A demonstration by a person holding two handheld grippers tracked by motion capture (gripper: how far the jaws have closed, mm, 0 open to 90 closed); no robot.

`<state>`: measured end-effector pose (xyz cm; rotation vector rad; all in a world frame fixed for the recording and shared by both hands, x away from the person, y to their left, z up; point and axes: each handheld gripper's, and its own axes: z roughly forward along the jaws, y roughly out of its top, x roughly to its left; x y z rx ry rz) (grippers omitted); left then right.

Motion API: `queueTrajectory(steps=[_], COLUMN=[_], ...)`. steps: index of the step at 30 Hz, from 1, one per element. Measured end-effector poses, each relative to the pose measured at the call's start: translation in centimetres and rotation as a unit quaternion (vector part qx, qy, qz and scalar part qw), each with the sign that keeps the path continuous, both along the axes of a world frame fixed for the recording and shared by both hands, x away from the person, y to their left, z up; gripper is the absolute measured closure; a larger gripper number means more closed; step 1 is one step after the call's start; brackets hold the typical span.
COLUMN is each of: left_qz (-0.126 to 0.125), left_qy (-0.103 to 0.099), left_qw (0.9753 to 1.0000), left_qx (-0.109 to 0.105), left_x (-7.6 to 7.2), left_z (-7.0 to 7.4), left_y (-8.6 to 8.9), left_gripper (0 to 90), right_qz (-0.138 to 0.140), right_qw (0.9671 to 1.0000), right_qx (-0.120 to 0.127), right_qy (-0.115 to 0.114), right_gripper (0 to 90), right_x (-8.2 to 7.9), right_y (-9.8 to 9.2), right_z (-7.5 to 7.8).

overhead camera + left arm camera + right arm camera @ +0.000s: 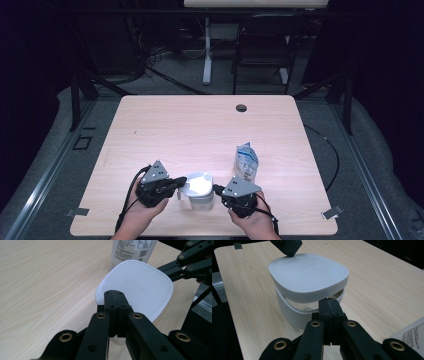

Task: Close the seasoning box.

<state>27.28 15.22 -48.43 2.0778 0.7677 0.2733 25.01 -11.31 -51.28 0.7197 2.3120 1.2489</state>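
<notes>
Lifting the white lid (308,273) off the container (298,313) at the desk's (200,130) near edge, my left fingers (115,296) pinch its rim while my right fingers (329,303) clamp the container's edge, so next I judge I must raise the lid clear.

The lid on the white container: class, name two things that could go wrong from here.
1. The left tongs pinch only the lid's edge, so it may slip and drop.
2. The right tongs grip the container at its rim; pulling the lid could tip it toward the pouch close by.
</notes>
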Motion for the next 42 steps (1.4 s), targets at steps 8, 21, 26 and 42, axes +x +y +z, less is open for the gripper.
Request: queueTrajectory(steps=[8, 21, 26, 42], left_qz=[0.001, 0.009, 0.014, 0.015], left_qy=[0.002, 0.0, 0.001, 0.003], left_qw=[1.0, 1.0, 0.9999, 0.9999], left_qx=[0.001, 0.002, 0.0, -0.005], left_x=[0.0, 0.0, 0.0, -0.2], left_z=[0.0, -0.1, -0.2, -0.4], left_y=[0.1, 0.3, 0.6, 0.9], left_gripper=[90.0, 88.7, 86.7, 89.9], right_qz=[0.005, 0.01, 0.011, 0.013], right_qw=[1.0, 0.9999, 0.9999, 0.9997], right_qx=[0.001, 0.002, 0.005, 0.006], right_qy=[-0.002, -0.009, -0.011, -0.018], right_gripper=[90.0, 90.0, 90.0, 90.0], right_x=[0.1, 0.1, 0.2, 0.2], right_y=[0.2, 0.6, 0.7, 1.1], right_z=[0.4, 1.1, 1.3, 1.9])
